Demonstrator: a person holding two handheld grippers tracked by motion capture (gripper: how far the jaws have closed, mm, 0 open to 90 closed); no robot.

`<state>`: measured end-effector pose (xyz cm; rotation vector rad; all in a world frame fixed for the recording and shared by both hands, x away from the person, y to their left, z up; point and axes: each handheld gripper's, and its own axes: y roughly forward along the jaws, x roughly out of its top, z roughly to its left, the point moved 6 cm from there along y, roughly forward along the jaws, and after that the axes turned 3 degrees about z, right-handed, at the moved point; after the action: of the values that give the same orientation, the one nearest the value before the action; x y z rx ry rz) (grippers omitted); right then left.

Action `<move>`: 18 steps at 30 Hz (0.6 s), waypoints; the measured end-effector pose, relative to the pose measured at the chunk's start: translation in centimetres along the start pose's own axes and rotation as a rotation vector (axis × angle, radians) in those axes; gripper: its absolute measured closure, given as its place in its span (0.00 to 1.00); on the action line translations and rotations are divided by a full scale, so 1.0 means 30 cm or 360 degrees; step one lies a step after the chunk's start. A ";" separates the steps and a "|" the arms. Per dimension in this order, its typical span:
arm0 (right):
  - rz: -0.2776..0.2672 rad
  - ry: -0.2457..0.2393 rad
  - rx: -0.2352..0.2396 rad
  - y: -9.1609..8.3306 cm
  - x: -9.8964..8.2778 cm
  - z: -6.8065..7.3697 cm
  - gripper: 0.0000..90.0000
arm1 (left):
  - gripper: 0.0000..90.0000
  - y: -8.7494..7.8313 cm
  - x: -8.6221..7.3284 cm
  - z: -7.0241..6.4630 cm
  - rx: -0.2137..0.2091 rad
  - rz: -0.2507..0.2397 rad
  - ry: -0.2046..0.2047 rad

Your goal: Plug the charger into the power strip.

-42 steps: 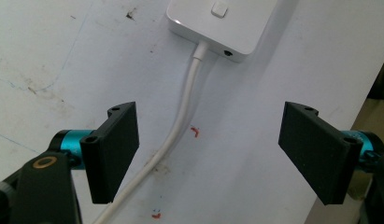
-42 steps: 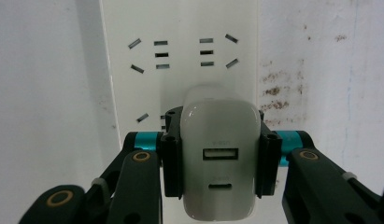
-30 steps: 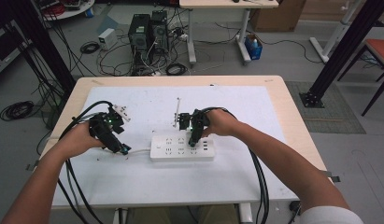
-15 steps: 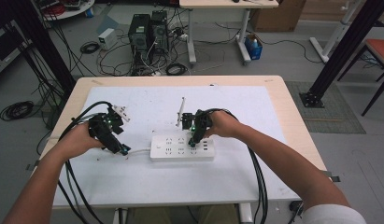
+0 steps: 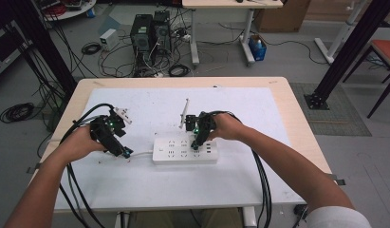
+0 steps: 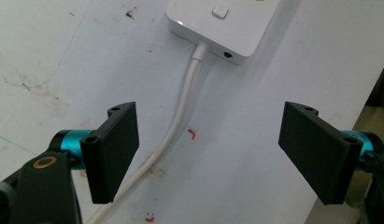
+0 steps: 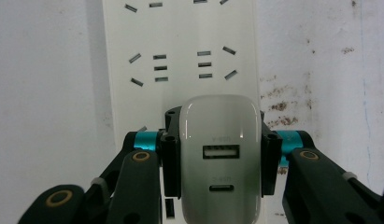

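A white power strip [image 5: 184, 149] lies flat in the middle of the white mat, with its cable [image 6: 180, 116] leaving its left end. My right gripper [image 5: 196, 142] points down over the strip's right half, shut on a white USB charger [image 7: 221, 121]. The charger sits upright on the strip [image 7: 180, 46] between the pads. Those jaws have just been opening a trace, with the charger still gripped. My left gripper [image 5: 124, 153] rests left of the strip, open. In the left gripper view its jaws [image 6: 208, 149] stand wide apart on either side of the cable, touching nothing.
The mat [image 5: 259, 114] covers most of a wooden table [image 5: 297, 118]. A small white plug part [image 5: 122, 114] lies behind the left hand. A thin white rod [image 5: 184, 111] stands up beside the right hand. Black cables trail off the front edge from both grippers.
The right hand has shifted very slightly over the strip with the charger in its jaws. The left hand has kept still.
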<state>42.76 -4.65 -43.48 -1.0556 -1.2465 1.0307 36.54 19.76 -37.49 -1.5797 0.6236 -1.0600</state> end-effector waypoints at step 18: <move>-0.0225 0.0652 -0.0267 -0.332 -0.264 -0.053 0.13 | 0.23 -0.029 0.014 0.014 0.0034 -0.0084 -0.0015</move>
<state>44.17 -14.57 -35.46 -1.2171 -1.0634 0.5712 37.00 19.86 -36.53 -1.5894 0.5655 -1.0943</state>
